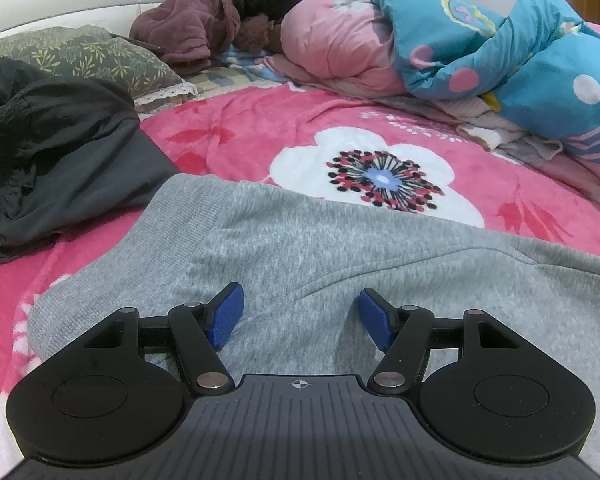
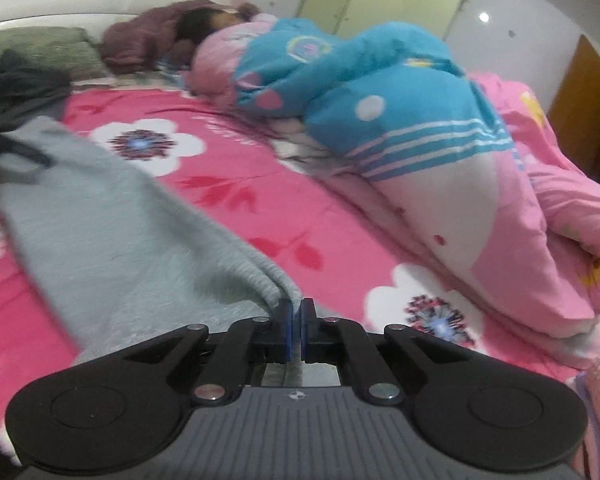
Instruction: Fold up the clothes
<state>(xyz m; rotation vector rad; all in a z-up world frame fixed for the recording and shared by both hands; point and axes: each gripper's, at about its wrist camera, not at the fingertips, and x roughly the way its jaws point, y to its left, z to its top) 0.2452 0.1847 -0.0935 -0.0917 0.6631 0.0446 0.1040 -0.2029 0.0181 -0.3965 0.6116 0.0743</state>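
A grey knit garment (image 1: 320, 264) lies spread on the pink flowered blanket (image 1: 260, 136). My left gripper (image 1: 300, 312) is open just above the garment, its blue pads (image 1: 226, 316) apart with nothing between them. In the right wrist view the same grey garment (image 2: 112, 232) stretches away to the left, and my right gripper (image 2: 296, 312) is shut on its near edge, lifting that corner off the blanket (image 2: 260, 184). The left gripper (image 2: 16, 156) shows dimly at the garment's far end.
A dark grey garment (image 1: 48, 152) lies crumpled at the left. A person sleeps at the head of the bed under a blue and pink quilt (image 1: 500, 52), beside a patterned pillow (image 1: 88, 56). A rolled pink duvet (image 2: 540, 232) lies at the right.
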